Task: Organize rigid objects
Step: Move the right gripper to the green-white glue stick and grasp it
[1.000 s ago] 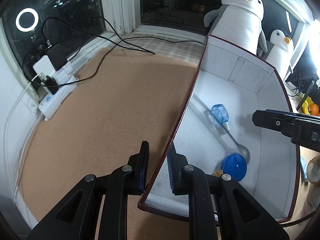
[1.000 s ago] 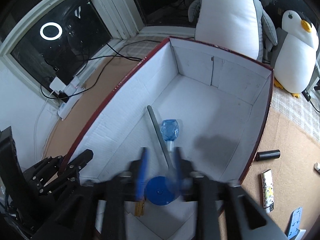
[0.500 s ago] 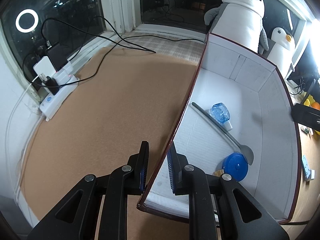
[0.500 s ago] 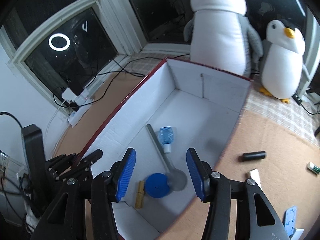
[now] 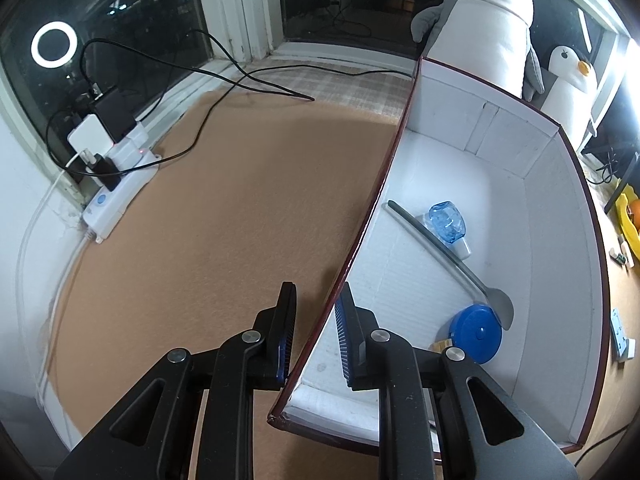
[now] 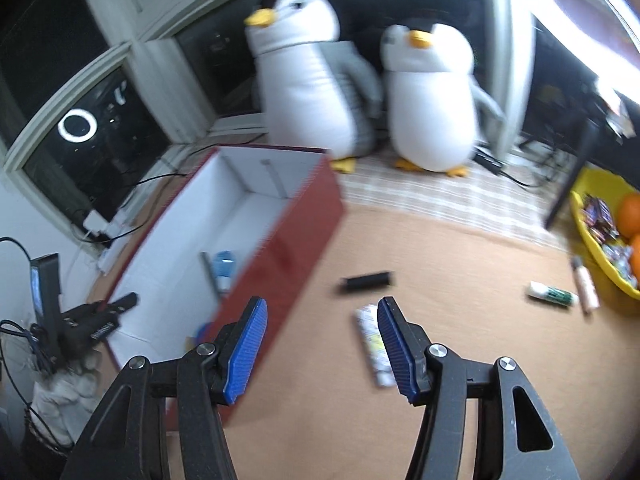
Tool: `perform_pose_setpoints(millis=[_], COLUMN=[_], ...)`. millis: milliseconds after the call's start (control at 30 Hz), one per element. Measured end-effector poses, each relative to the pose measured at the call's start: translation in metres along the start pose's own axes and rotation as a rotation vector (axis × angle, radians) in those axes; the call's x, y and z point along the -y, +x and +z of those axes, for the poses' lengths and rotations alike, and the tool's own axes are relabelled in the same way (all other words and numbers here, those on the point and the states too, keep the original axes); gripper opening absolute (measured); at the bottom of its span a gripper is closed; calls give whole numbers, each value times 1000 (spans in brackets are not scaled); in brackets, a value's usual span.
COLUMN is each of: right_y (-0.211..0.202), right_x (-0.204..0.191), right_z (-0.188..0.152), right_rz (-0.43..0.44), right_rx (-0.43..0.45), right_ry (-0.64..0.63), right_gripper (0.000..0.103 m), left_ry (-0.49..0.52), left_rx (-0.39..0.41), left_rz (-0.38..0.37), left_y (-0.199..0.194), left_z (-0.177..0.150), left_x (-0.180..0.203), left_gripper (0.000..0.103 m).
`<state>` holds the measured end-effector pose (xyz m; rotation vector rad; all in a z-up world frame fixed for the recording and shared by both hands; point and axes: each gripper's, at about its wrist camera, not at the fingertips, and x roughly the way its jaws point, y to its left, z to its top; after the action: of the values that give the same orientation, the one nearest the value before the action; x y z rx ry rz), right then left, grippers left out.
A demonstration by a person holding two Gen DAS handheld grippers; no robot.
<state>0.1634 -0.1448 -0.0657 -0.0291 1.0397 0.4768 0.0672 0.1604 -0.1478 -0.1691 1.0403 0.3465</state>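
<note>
A red box with a white inside (image 5: 540, 208) (image 6: 296, 232) stands on the brown mat. In it lie a grey spoon (image 5: 444, 256), a blue clear bottle (image 5: 447, 224), a blue round lid (image 5: 478, 334) and a small tan piece. My left gripper (image 5: 316, 336) straddles the box's left wall near the front corner, its fingers close on either side; it also shows in the right wrist view (image 6: 100, 320). My right gripper (image 6: 320, 344) is open and empty above the mat beside the box. Loose on the mat are a black cylinder (image 6: 366, 281), a white printed tube (image 6: 372, 344), a glue stick (image 6: 552, 294) and a pink tube (image 6: 585, 285).
Two plush penguins (image 6: 308, 76) (image 6: 430, 96) stand behind the box. A yellow bin with oranges and snacks (image 6: 600, 240) sits at the right. A power strip with plugs and cables (image 5: 116, 176) lies at the left by the window.
My right gripper has pulled back out of the box and swung right, over the mat with the loose items. The spoon it let go lies in the box. My left gripper has not moved.
</note>
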Motion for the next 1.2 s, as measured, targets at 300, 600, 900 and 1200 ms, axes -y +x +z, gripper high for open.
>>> perform_pose_setpoints(millis=[300, 600, 900, 1200], right_y=[-16, -3, 37, 62], right_x=[96, 147, 153, 164], right_z=[-11, -4, 4, 9], right_rz=[-117, -161, -202, -262], right_rx=[-18, -55, -147, -256], right_ry=[47, 23, -153, -317], right_gripper=[54, 54, 54, 53], left_ry=[0, 3, 0, -11], left_rx=[-17, -31, -38, -49], left_rz=[21, 55, 91, 113], left_y=[0, 1, 2, 8], left_z=[1, 1, 2, 2], left_x=[2, 7, 9, 12], left_gripper=[21, 28, 28, 28])
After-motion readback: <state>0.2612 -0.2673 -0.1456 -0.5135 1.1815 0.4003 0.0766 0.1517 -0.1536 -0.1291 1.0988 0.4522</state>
